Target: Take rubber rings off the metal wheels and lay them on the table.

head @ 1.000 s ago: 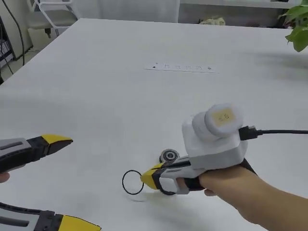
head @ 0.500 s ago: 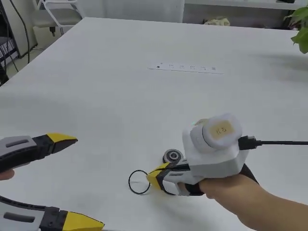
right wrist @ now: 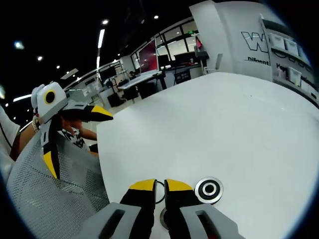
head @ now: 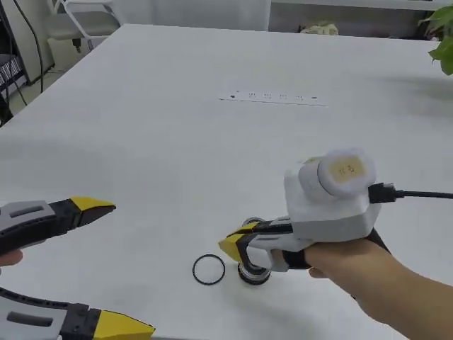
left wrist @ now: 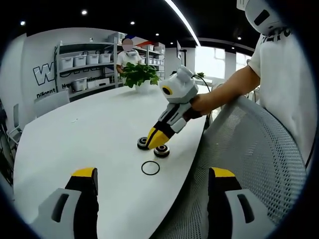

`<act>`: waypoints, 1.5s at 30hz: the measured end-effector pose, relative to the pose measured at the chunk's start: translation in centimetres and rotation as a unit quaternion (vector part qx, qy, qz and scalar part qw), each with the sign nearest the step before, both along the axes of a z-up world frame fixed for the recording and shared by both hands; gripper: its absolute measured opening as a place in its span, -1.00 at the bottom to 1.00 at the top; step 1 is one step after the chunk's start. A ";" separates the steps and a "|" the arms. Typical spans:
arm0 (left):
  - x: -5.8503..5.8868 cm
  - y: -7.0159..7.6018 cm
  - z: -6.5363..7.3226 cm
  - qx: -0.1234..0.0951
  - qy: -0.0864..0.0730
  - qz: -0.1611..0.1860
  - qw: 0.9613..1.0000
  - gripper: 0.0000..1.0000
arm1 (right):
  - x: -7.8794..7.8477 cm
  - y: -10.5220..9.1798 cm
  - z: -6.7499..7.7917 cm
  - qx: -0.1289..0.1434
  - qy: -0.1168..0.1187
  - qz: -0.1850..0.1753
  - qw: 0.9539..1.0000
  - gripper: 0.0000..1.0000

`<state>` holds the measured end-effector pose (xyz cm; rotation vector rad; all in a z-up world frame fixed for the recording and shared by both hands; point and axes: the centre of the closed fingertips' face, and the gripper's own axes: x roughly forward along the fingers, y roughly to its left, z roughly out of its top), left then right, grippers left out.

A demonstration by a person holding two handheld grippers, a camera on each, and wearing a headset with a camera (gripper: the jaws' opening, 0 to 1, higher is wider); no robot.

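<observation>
- rubber ring [head: 209, 270] lies flat on the white table [head: 177, 127] near its near edge, off any wheel.
- one metal wheel [head: 253, 275] sits just right of the ring, apart from it and under the right gripper's jaws; a second metal wheel [head: 249, 225] lies just beyond those jaws.
- right gripper [head: 230, 246] hovers low over the near wheel, yellow tips pointing left toward the ring. its jaws are all but pressed together — only a thin slit shows in the right gripper view — and grip nothing.
- left gripper [head: 117, 268] is at the near left, well apart from the ring, jaws spread wide and empty.
- far across the table a socket strip [head: 272, 98] lies flat; a leafy plant [head: 442, 42] stands at the far right.
</observation>
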<state>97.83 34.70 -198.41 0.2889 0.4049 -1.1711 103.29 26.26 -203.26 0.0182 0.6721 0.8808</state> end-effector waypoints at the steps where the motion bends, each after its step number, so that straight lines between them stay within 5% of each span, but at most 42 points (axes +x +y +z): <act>1: 0.0 0.0 0.0 0.000 0.000 0.000 1.000 0.79 | 0.2 -0.1 0.6 0.008 -0.006 -0.005 1.000 -0.96; 12: -0.2 0.0 -0.2 0.003 0.003 -0.001 1.000 0.79 | 0.5 -1.4 3.9 0.026 -0.053 -0.005 0.998 -0.87; 17: -0.3 0.0 -0.2 0.005 0.005 -0.005 1.000 0.79 | 0.9 -2.4 4.5 0.009 -0.086 0.006 0.996 -0.81; 26: -0.6 -0.2 -0.3 0.009 0.006 -0.014 1.000 0.81 | 0.8 -3.9 5.1 0.013 -0.104 0.013 0.994 -0.70; 30: -0.7 -0.4 -0.2 0.009 0.006 -0.019 1.000 0.82 | 0.5 -4.7 3.8 -0.017 -0.104 0.034 0.994 -0.68; 40: -1.0 -0.5 0.1 0.029 -0.001 -0.035 0.999 0.81 | -0.5 -6.3 -0.3 -0.084 -0.060 0.071 0.992 -0.63; 45: -1.1 -0.7 0.5 0.038 -0.010 -0.045 0.998 0.81 | -1.8 -6.3 -2.1 -0.119 -0.041 0.108 0.986 -0.57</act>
